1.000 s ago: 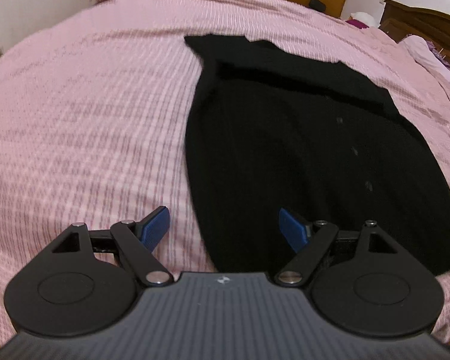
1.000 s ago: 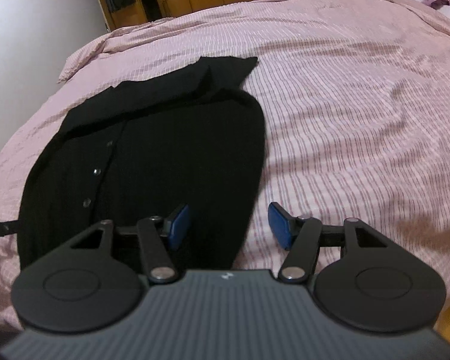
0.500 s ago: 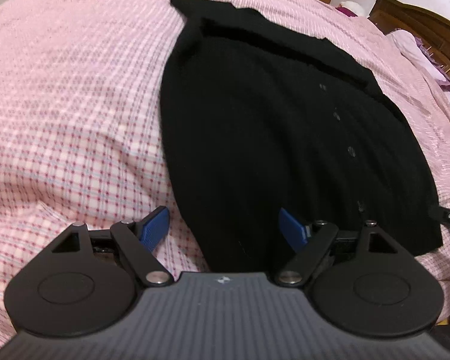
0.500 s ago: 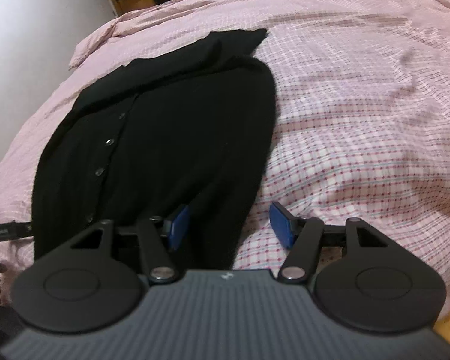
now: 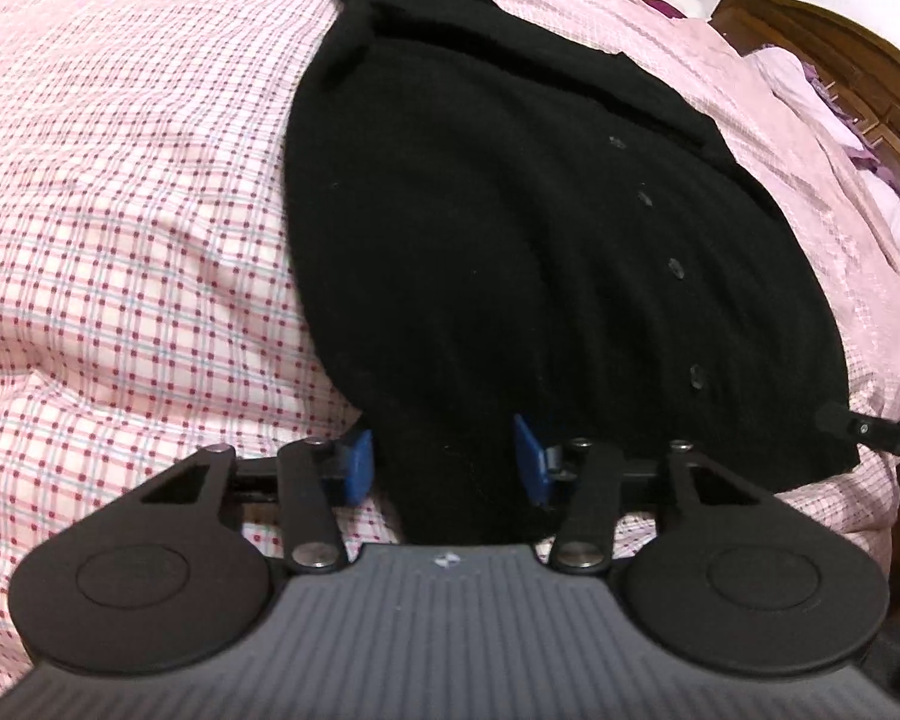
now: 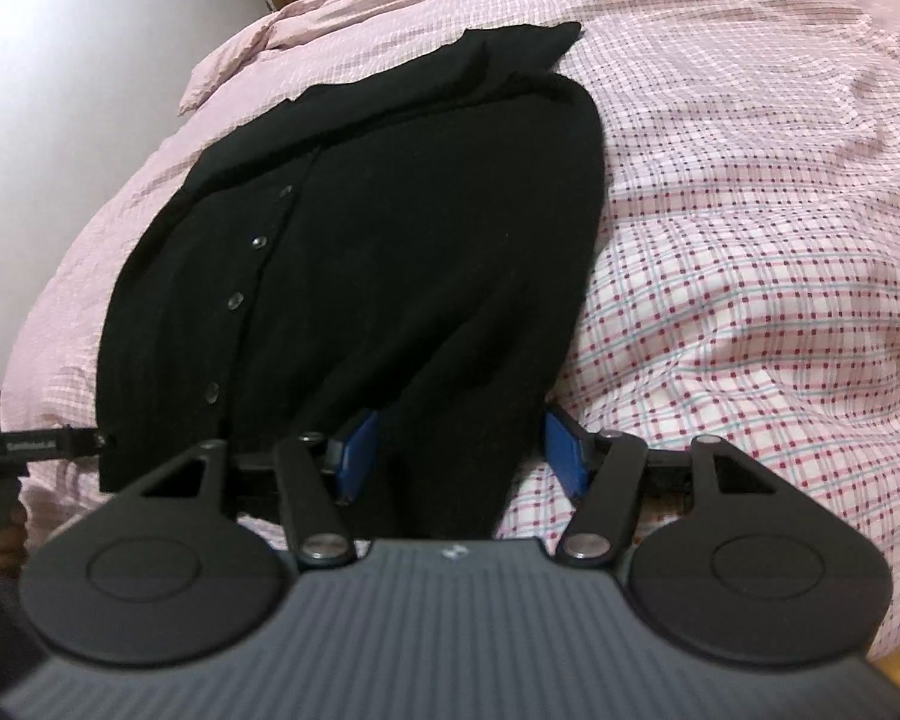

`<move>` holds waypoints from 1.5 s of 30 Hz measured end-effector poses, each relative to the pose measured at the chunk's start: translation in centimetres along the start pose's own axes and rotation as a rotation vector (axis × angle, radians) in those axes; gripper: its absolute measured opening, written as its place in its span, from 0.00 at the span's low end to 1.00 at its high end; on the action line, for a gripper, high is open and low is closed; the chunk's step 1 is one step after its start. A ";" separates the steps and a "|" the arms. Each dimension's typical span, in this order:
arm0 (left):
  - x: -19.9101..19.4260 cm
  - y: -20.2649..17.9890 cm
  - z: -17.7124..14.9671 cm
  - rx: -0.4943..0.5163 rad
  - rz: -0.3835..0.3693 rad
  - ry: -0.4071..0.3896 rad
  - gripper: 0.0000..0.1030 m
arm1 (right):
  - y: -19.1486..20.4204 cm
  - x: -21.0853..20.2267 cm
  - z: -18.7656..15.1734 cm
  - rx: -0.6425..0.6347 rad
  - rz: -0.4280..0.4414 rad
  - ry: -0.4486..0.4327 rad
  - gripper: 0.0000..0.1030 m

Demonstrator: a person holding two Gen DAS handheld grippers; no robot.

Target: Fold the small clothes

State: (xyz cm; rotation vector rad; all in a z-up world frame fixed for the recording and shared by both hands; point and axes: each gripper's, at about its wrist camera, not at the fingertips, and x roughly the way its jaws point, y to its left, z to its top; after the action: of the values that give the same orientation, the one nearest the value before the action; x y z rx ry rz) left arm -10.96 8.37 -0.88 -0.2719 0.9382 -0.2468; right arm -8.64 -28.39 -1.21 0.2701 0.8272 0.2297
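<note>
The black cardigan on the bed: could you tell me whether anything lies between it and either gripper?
Nothing visible does. The black cardigan lies bare on the pink checked bedspread, its near hem already between the fingers of the left gripper, whose jaws have just been closing, and the right gripper.

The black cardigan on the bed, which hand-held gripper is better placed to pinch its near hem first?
Probably the left hand-held gripper: its jaws have just been closing, with the black cardigan hem bunched between them. The right hand-held gripper straddles its hem corner too, with wider jaws.
</note>
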 end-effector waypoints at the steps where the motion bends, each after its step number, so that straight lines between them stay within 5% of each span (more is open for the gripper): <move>1: 0.0 0.1 -0.1 -0.008 -0.002 0.002 0.52 | 0.0 0.0 0.0 -0.003 0.002 0.001 0.60; 10: 0.4 0.6 -0.5 -0.006 -0.036 0.018 0.52 | -0.2 -0.3 -0.4 -0.011 0.019 -0.008 0.57; 11: 0.4 0.7 -0.6 -0.006 -0.042 0.017 0.45 | -0.2 -0.3 -0.4 -0.011 0.018 -0.012 0.53; 12: 0.4 0.8 -0.6 -0.008 -0.050 0.017 0.29 | -0.3 -0.3 -0.4 -0.008 0.011 -0.013 0.40; 13: 0.4 0.9 -0.7 -0.014 -0.063 0.019 0.23 | -0.4 -0.3 -0.4 -0.001 0.004 -0.013 0.24; 16: -0.2 0.6 -1.0 -0.015 -0.086 -0.004 0.11 | -1.0 -0.6 -0.6 0.050 0.023 -0.022 0.12; 26: -4.6 -0.2 1.1 -0.012 -0.193 -0.211 0.08 | -1.4 -3.6 1.2 0.139 0.167 -0.207 0.09; 45: -5.4 -3.2 13.7 -0.094 -0.136 -0.484 0.08 | -0.2 -3.2 12.3 0.163 0.158 -0.513 0.09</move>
State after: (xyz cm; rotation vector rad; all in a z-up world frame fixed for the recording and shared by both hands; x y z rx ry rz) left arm -3.14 8.83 11.97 -0.4592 0.4529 -0.2473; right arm -1.47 -31.39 8.87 0.5235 0.3158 0.2275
